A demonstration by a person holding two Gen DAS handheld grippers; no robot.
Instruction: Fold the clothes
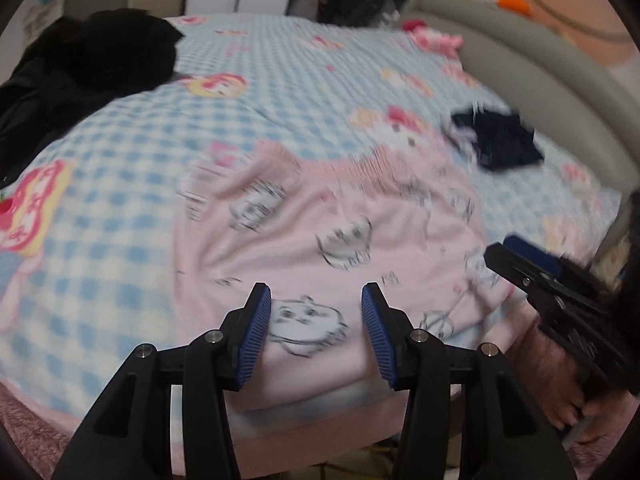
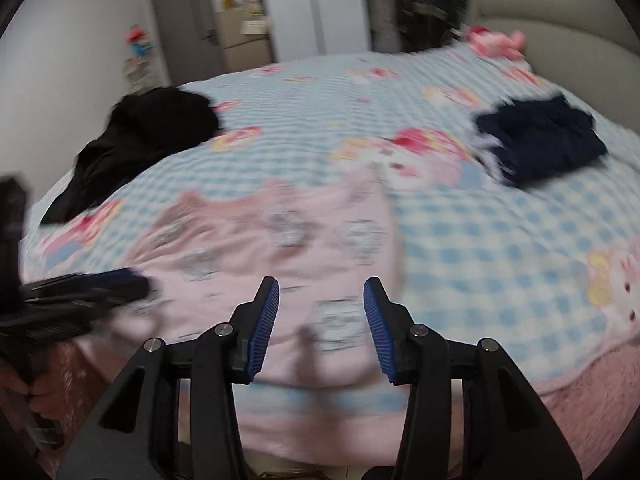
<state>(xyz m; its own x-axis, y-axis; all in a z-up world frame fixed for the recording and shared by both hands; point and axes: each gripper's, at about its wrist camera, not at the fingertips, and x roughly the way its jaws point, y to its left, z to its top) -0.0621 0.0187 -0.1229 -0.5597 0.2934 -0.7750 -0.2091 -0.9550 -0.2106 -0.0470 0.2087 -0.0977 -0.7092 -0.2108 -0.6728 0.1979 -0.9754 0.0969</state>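
Motion blur smears the pink garment's cartoon prints.

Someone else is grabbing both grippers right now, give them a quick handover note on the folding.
Left gripper: open, empty, above the near edge of the pink printed garment.
Right gripper: open, empty, over the same garment's near edge.
The pink garment lies spread on the checked bedspread, not visibly folded.
A black garment is heaped far left; a navy garment sits far right in a compact pile, too blurred to tell if folded.
Left: fold the pink garment, then the black one.
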